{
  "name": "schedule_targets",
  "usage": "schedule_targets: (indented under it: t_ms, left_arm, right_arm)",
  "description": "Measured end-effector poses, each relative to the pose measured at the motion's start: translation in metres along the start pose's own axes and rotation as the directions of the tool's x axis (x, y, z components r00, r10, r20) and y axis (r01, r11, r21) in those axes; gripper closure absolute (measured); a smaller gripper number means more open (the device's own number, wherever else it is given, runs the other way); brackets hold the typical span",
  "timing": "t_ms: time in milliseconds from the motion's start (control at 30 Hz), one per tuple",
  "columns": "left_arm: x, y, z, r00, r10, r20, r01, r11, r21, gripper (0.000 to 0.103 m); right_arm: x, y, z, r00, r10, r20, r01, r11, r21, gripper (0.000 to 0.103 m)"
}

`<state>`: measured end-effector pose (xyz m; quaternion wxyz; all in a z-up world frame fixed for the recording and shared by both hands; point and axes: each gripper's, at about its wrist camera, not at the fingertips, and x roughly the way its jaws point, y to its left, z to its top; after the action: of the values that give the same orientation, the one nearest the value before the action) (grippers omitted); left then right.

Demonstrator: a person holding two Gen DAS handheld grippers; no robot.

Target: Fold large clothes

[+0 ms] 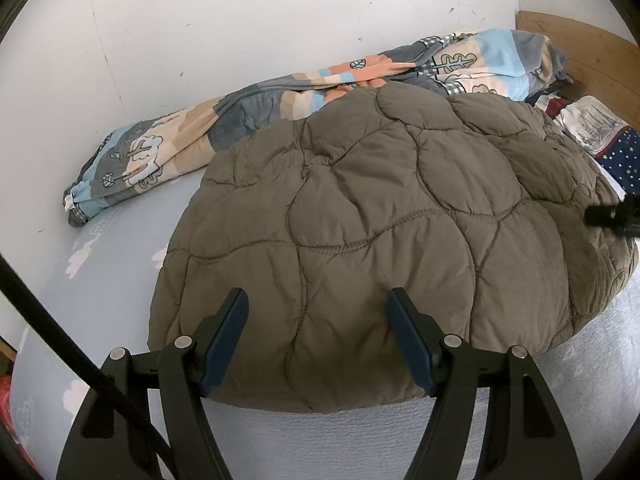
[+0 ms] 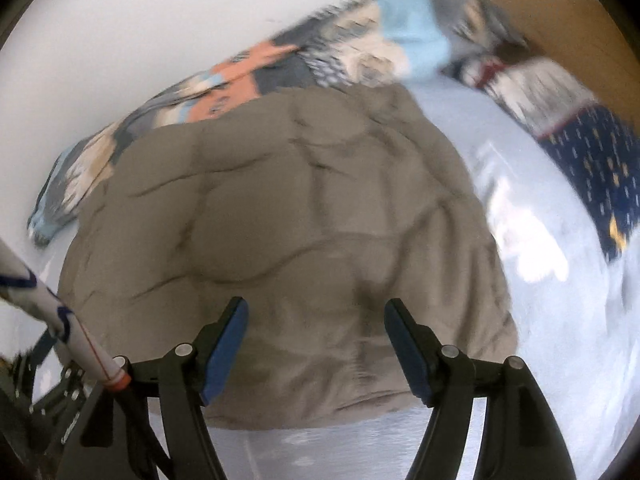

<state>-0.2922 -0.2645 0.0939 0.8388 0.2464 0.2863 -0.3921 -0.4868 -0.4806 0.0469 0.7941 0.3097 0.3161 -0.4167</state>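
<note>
A quilted olive-brown jacket [image 1: 380, 200] lies folded and puffy on the pale blue bed sheet [image 1: 100, 280]. My left gripper [image 1: 318, 296] hovers open over the jacket's near edge, with nothing pressed between its blue pads. A black tip of my right gripper [image 1: 612, 216] shows at the jacket's right side in the left wrist view. The right wrist view is blurred by motion. There the same jacket [image 2: 280, 200] fills the middle, and my right gripper [image 2: 316, 304] is open above its near edge with only cloth below the pads.
A patterned blanket [image 1: 280, 92] is bunched along the white wall [image 1: 200, 20] behind the jacket. A dark blue starry cloth [image 1: 624, 156] and a wooden headboard [image 1: 592, 52] lie at the right. A white pole with an orange band [image 2: 80, 344] crosses the right view's lower left.
</note>
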Motion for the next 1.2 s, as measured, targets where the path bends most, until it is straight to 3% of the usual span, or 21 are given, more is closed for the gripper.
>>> schedule_targets:
  t_ms: [67,133,467,633,700,767,967,1033,1133,1200]
  left_arm:
    - [0.001,-0.001,0.0,1.0,-0.002,-0.005,0.002,1.0,0.0,0.032]
    - [0.003,-0.001,-0.001,1.0,-0.004,-0.014,0.004,1.0,0.001,0.032]
    - [-0.002,0.016,0.005,1.0,-0.008,-0.014,0.007,0.999,-0.051,0.031]
    - [0.008,0.056,0.005,0.998,-0.021,-0.06,0.007,0.976,-0.219,0.031]
    - [0.026,0.073,-0.002,0.989,-0.017,-0.15,-0.027,0.958,-0.286,0.031]
    - [0.042,0.083,-0.01,0.974,-0.063,-0.215,-0.011,0.945,-0.328,0.029]
    - [0.028,0.102,-0.002,0.979,-0.098,-0.181,0.022,0.926,-0.378,0.029]
    - [0.024,0.124,-0.002,0.977,-0.132,-0.169,0.042,0.892,-0.45,0.029]
    - [0.025,0.167,-0.012,0.962,-0.204,-0.181,0.059,0.804,-0.592,0.029]
    - [0.03,0.196,-0.025,0.948,-0.254,-0.192,0.055,0.723,-0.689,0.029]
  right_arm:
    - [0.019,-0.018,-0.003,0.997,0.04,-0.073,-0.033,0.995,0.091,0.028]
    - [0.025,-0.023,-0.002,0.994,0.062,-0.095,-0.051,0.992,0.112,0.026]
    - [-0.002,-0.021,0.005,0.997,0.07,-0.017,-0.067,0.989,0.129,0.023]
    - [0.003,-0.038,0.005,0.998,0.049,-0.037,-0.041,0.982,0.186,0.023]
    - [0.013,-0.042,0.003,0.996,0.056,-0.066,-0.041,0.978,0.203,0.023]
    - [0.022,-0.04,0.002,0.994,0.053,-0.092,-0.035,0.982,0.185,0.022]
    - [0.002,-0.045,0.008,0.995,0.085,-0.046,-0.074,0.975,0.209,0.022]
    - [-0.012,-0.053,0.009,0.997,0.075,-0.012,-0.071,0.974,0.217,0.022]
    - [-0.028,-0.077,0.006,0.998,0.064,0.022,-0.068,0.959,0.276,0.022]
    - [-0.034,-0.093,-0.001,0.997,0.064,0.031,-0.071,0.941,0.331,0.022]
